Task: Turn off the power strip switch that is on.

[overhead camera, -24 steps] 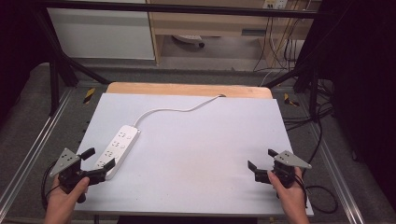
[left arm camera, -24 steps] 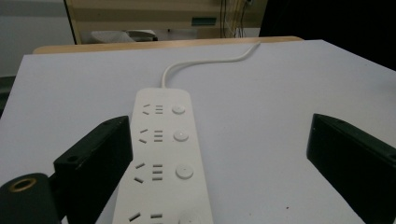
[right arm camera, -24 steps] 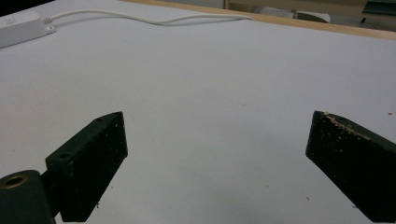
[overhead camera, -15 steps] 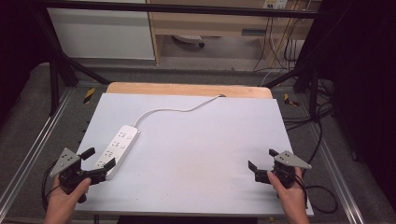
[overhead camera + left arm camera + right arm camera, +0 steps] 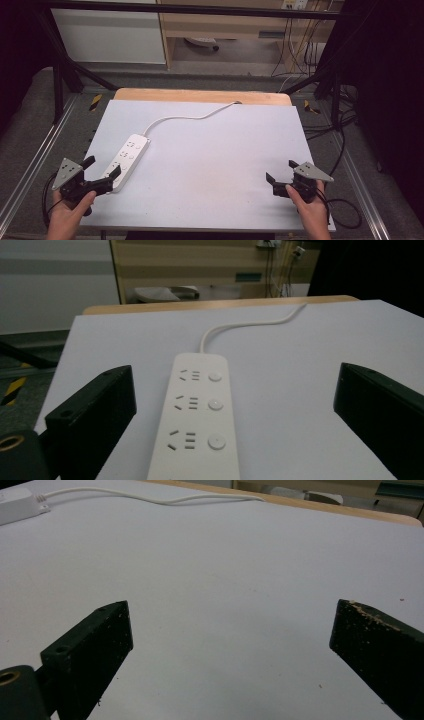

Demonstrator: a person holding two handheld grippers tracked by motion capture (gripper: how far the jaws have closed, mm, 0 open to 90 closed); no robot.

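Two grippers sit at the near corners of the table in the high view. The left gripper [image 5: 102, 168] is at the near left with its black jaws spread wide toward the near end of a white power strip [image 5: 125, 160]; the right gripper [image 5: 280, 171], at the near right, is likewise wide open over bare board and holds nothing. Each carries a grey three-cornered plate and is gripped by a hand, the left hand [image 5: 67, 217] and the right hand [image 5: 311, 215]. The strip is a smooth, long plastic bar with rounded ends, lying slantwise on the left half of a matte white board [image 5: 215, 150]. Its white cord [image 5: 192, 117] curves off toward the far edge, where a strip of pale wood tabletop [image 5: 200, 95] shows. Grey carpet, metal rails and dark frame legs surround the table; cables hang at the far right.

In the left gripper view, the power strip [image 5: 197, 415] lies between the blocky jaws, showing rows of sockets beside round buttons.

In the right gripper view, the jaws stand far apart over faintly speckled white board [image 5: 225, 580]; one jaw looks scuffed and dusty.
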